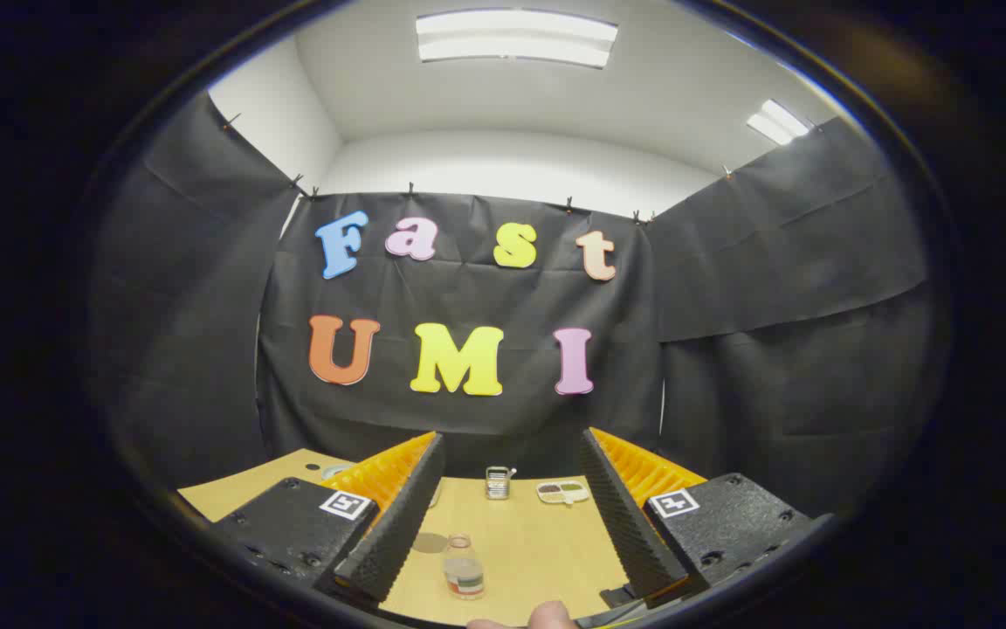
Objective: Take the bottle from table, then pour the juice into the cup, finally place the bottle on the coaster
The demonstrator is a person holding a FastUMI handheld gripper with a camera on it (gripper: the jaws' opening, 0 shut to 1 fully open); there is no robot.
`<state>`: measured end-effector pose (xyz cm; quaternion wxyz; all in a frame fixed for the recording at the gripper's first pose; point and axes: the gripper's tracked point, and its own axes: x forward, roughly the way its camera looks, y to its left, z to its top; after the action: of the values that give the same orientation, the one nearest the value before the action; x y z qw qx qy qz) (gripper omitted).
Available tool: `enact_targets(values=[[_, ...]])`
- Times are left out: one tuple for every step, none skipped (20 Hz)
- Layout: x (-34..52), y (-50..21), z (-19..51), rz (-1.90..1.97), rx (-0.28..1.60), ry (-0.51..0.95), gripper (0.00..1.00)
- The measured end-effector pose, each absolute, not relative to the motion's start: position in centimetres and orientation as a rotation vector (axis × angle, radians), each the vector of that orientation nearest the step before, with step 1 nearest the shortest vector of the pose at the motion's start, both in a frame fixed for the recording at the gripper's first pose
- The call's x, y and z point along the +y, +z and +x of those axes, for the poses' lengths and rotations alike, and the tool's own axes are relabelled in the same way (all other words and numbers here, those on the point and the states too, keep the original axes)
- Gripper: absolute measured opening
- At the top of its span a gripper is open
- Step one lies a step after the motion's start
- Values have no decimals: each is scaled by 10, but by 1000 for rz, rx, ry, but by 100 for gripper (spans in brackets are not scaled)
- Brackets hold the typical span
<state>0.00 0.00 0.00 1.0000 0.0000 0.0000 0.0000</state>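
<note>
Fingers spread wide above the surface, gripping nothing.

The gripper (512, 507) hangs over the wooden surface (529, 542), and the bottle (464, 568) stands upright between the fingers, low and nearer the left one, touching neither. A flat round coaster (430, 542) lies just beside the bottle by the left finger. Beyond the fingers, near the booth's wall, sit a small metal container (497, 482) and a divided dish (562, 492).

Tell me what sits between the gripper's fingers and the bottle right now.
Nothing: in the gripper view the bottle stands on bare table between the open gripper fingers.
</note>
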Motion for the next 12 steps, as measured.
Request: enact_targets(values=[[0,-2,1,0,5,-1,100],[-1,-5,3,0,12,-1,100],[-1,-7,4,2,20,-1,100],[-2,-7,5,9,21,-1,100],[-2,-7,6,14,24,-3,100],[-3,-8,8,16,25,-3,100],[-4,-8,9,20,25,-4,100],[-3,-10,9,22,31,0,100],[-2,-12,10,26,35,5,100],[0,-14,12,31,41,10,100],[0,-15,11,33,48,14,100],[0,-16,13,34,51,15,100]])
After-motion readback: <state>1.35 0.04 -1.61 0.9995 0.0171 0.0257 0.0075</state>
